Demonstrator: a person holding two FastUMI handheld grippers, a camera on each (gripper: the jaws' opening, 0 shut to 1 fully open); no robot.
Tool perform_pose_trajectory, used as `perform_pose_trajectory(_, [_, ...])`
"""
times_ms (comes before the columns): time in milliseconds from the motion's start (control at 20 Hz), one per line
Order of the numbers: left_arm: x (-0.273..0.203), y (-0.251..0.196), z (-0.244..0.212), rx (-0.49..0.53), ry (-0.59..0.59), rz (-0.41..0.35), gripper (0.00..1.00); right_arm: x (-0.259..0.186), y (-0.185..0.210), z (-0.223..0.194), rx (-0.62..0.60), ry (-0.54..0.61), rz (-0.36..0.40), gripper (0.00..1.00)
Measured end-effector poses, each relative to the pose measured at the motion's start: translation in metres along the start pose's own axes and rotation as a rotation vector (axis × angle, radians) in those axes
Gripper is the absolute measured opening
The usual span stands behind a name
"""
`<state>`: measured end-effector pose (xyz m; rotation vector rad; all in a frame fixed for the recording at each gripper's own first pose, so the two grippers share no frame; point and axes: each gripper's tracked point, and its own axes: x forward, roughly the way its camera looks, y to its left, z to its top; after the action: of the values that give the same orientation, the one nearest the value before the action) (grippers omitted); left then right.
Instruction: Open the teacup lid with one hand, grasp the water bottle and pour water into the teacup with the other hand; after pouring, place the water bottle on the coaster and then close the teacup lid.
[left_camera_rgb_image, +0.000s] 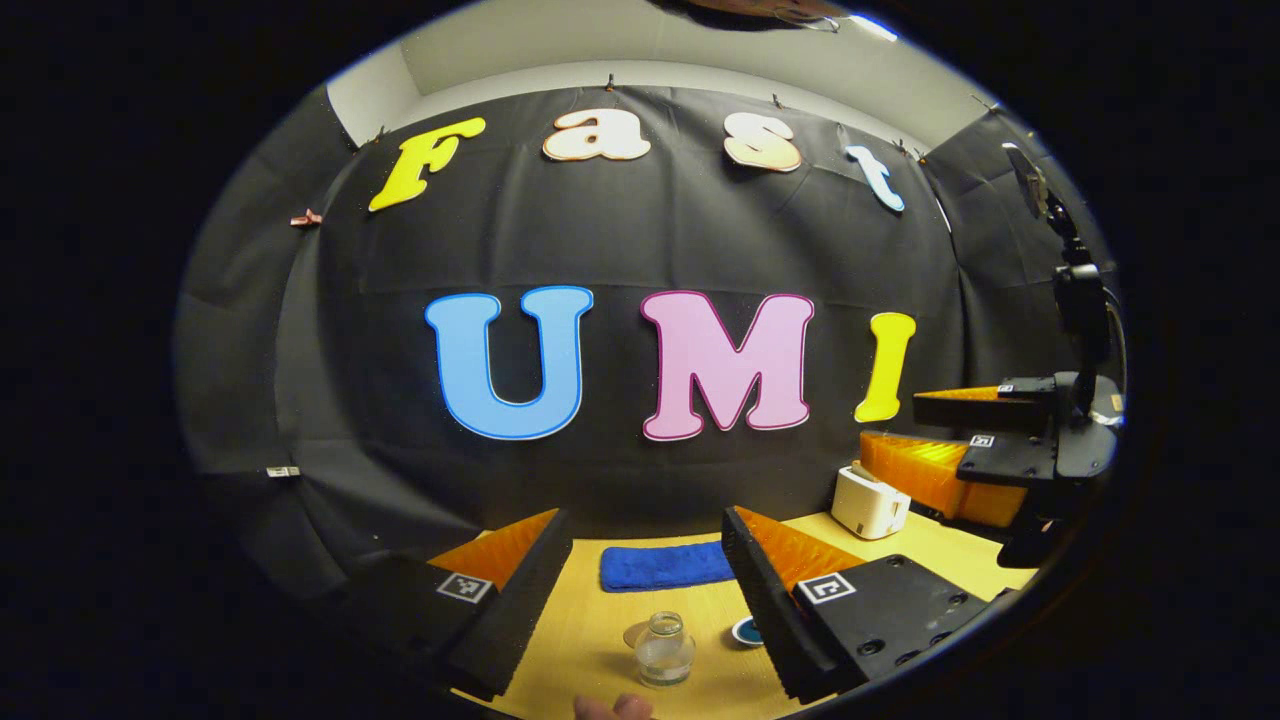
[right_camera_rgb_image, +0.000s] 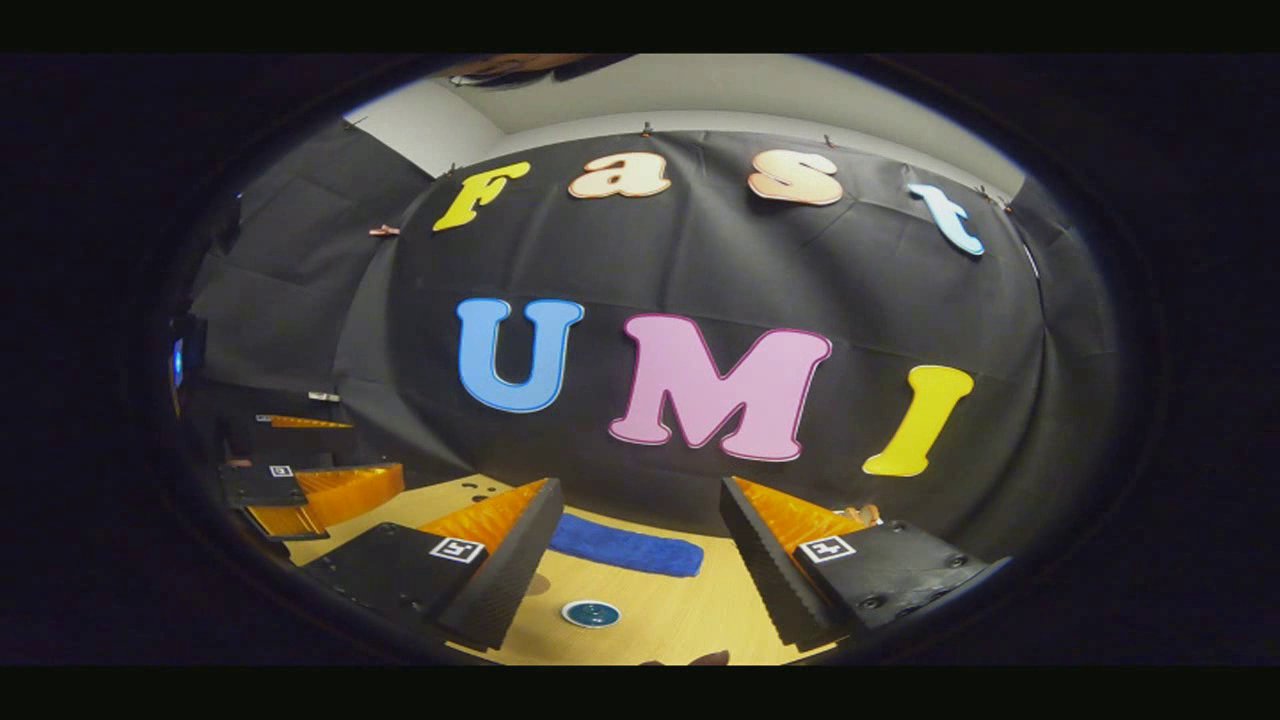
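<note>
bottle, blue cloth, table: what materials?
Bottle: looks like clear glass, see-through with bright glints; could be plastic. Cloth: soft fabric, probably towelling, matte fuzzy nap. Table: pale wood or wood-look laminate, smooth with faint grain.

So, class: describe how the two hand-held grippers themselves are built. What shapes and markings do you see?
Each hand-held gripper, left and right, has two wedge-shaped fingers tapering forward, with ribbed inner faces. Each finger sits on a flat block bearing a small square black-and-white marker; the blocks show round screw holes. In the left gripper view, the right gripper's dark body carries a tall mast.
</note>
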<state>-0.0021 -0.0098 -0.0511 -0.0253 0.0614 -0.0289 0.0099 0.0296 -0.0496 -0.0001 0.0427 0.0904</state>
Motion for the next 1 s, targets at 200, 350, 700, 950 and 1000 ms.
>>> perform_pose_trajectory(200, [0.005,-0.005,-0.052,0.013,0.079,-0.015,0.95,0.007,0.011,-0.046,0.0,0.042,0.031,0.98])
perform_pose_trajectory(350, [0.01,-0.009,-0.101,0.029,0.135,-0.013,0.95,0.014,0.019,-0.094,0.016,0.093,0.051,0.98])
perform_pose_trajectory(700, [0.024,-0.01,-0.222,0.01,0.236,0.006,0.95,0.026,0.034,-0.225,0.034,0.199,0.081,0.98])
perform_pose_trajectory(950, [0.041,-0.011,-0.28,0.014,0.251,-0.009,0.95,0.048,0.044,-0.284,0.013,0.228,0.113,0.98])
perform_pose_trajectory(1000, [0.046,-0.01,-0.286,0.016,0.25,-0.007,0.95,0.053,0.046,-0.291,0.01,0.229,0.117,0.98])
